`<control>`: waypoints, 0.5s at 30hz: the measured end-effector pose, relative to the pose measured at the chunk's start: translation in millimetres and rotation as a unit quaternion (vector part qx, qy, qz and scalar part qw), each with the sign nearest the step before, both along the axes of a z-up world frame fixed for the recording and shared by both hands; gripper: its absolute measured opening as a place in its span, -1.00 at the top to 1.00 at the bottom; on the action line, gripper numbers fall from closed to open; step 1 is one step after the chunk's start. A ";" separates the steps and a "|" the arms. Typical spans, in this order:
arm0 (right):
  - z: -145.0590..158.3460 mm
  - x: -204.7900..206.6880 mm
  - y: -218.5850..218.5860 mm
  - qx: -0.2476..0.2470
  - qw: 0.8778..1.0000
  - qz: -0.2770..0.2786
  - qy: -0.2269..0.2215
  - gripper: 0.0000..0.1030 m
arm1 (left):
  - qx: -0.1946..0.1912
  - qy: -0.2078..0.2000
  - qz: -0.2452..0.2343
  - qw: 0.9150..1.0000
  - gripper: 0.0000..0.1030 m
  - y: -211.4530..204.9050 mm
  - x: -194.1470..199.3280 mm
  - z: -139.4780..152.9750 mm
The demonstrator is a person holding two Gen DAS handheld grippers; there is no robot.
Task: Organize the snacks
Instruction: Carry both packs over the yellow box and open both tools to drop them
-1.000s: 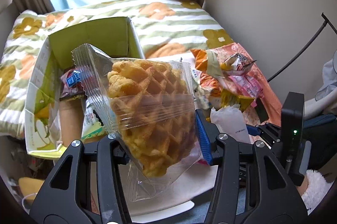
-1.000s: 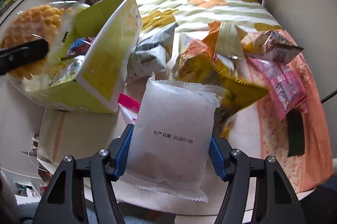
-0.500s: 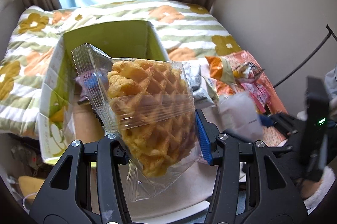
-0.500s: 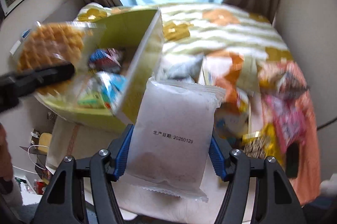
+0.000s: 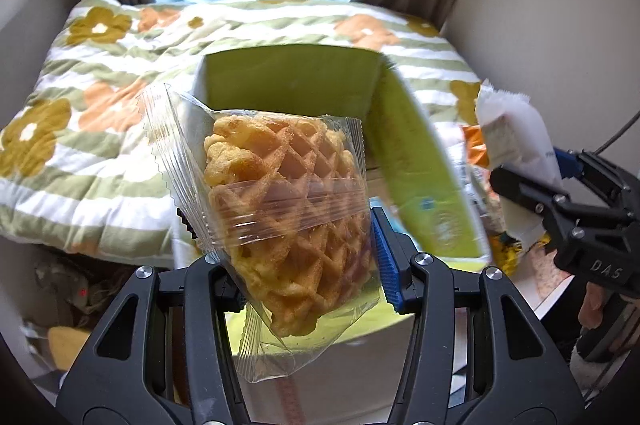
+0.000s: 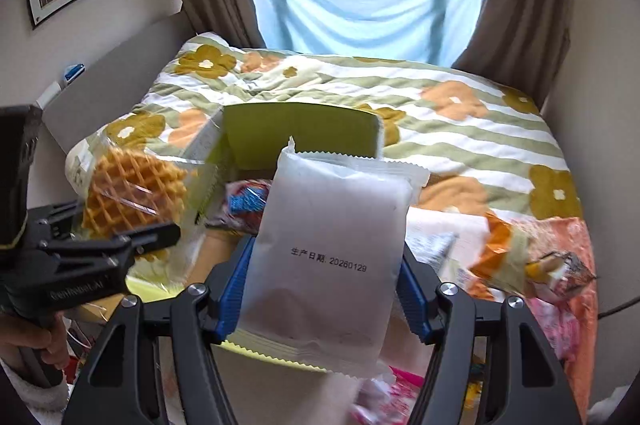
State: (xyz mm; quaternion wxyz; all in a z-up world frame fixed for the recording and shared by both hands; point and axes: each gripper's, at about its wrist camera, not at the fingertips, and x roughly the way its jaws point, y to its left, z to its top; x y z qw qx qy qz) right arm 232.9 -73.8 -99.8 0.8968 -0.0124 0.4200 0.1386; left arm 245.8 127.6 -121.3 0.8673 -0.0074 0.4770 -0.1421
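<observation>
My left gripper (image 5: 296, 257) is shut on a clear-wrapped waffle (image 5: 280, 209), held above the near end of an open green cardboard box (image 5: 292, 81). It also shows in the right wrist view (image 6: 132, 193). My right gripper (image 6: 326, 289) is shut on a white snack packet (image 6: 328, 249) with a printed date, held over the same box (image 6: 300, 133), which holds several wrapped snacks (image 6: 244, 201). In the left wrist view the right gripper (image 5: 560, 193) and its white packet (image 5: 516, 137) are at the right, beside the box.
Loose snack bags (image 6: 520, 261) lie on an orange cloth (image 6: 572, 237) to the right of the box. A floral striped quilt (image 6: 460, 129) covers the bed behind. Curtains and a window are at the back; clutter on the floor at lower left (image 5: 68, 297).
Both grippers have risen and swung left over the box with their packets held. The right gripper has moved off the loose snack pile; the box now sits centred under both.
</observation>
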 end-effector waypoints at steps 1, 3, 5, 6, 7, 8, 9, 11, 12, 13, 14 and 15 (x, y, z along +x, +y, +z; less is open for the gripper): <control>-3.3 4.5 6.5 0.001 1.000 0.001 0.002 -0.18 | 0.005 0.005 -0.001 1.000 0.11 4.2 3.3 -3.2; -5.2 9.6 17.0 0.005 1.000 0.001 0.005 -0.18 | 0.015 0.015 -0.007 1.000 0.11 8.9 9.4 -9.9; -10.1 13.6 27.4 0.007 1.000 -0.001 0.010 -0.18 | 0.021 0.024 -0.016 0.999 -0.02 11.7 13.2 -15.8; -11.3 14.6 28.7 0.007 1.000 -0.002 0.011 -0.18 | 0.029 0.024 -0.021 0.999 -0.17 11.7 14.3 -18.4; -13.0 15.9 31.4 0.008 1.000 -0.004 0.014 -0.18 | 0.038 0.017 -0.023 0.999 -0.64 11.3 13.6 -18.8; -14.6 17.6 32.5 0.008 1.000 -0.005 0.017 -0.18 | 0.044 0.007 -0.025 0.999 -0.99 10.8 12.1 -17.5; -17.1 18.8 34.3 0.008 1.000 -0.008 0.020 -0.18 | 0.043 -0.004 -0.027 0.999 -0.99 11.7 9.0 -14.4; -21.4 20.4 34.8 0.005 1.000 -0.010 0.027 -0.18 | 0.035 -0.010 -0.034 0.999 -0.99 13.8 6.7 -10.6; -23.2 21.9 36.5 0.004 0.999 -0.011 0.030 -0.18 | 0.035 -0.009 -0.033 0.999 -0.99 15.4 7.2 -10.1; -25.5 22.6 35.8 0.001 0.999 -0.011 0.035 -0.18 | 0.035 -0.008 -0.032 0.999 -0.99 17.7 7.0 -10.0; -27.4 23.7 35.9 -0.001 0.999 -0.010 0.039 -0.18 | 0.030 -0.007 -0.031 0.999 -0.99 20.3 6.5 -9.9; -29.4 24.7 37.0 -0.003 0.999 -0.009 0.043 -0.18 | 0.024 -0.006 -0.027 0.999 -0.99 24.5 5.2 -10.5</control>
